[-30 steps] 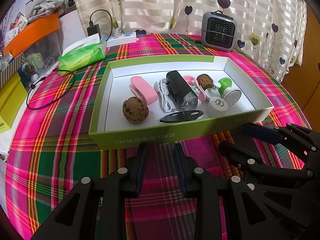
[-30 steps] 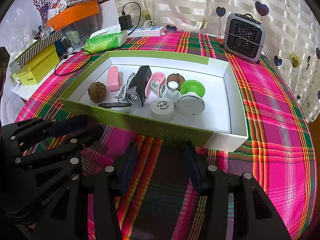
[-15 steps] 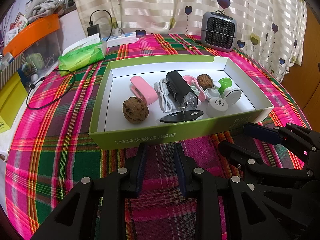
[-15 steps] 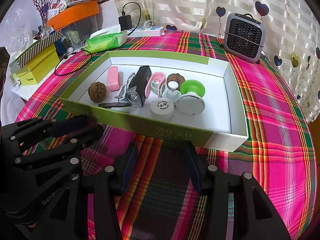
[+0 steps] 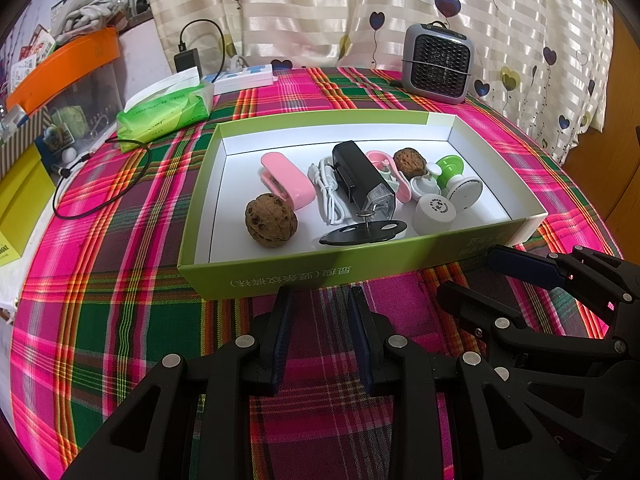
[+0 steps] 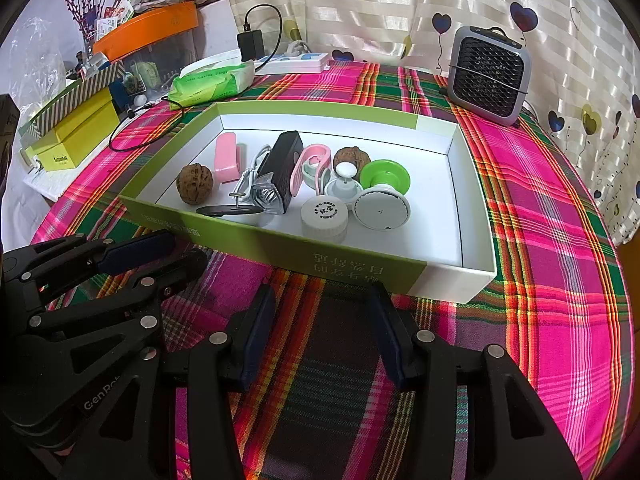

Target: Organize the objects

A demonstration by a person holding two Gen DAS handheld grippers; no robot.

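A shallow green cardboard box with a white inside [image 5: 280,276] sits on the pink-and-green plaid tablecloth [image 5: 100,280]; inside it lie a brown wrinkled walnut [image 5: 271,220] near the front, a pink plastic clip [image 5: 288,180] just behind it, a coiled white cable [image 5: 326,190], a black rectangular device with a clear end [image 5: 362,178], a flat black oval plate [image 5: 364,233], a second brown walnut [image 5: 409,163], a white round screw cap [image 5: 434,214] and a green-and-white suction holder [image 5: 456,180]; the left gripper [image 5: 320,300] hovers just in front of the box's near wall, its jaws a little apart and holding nothing; the right gripper [image 6: 322,296] hovers beside it, jaws wider apart, also empty; a grey mesh-fronted heater [image 6: 490,74] stands behind the box.
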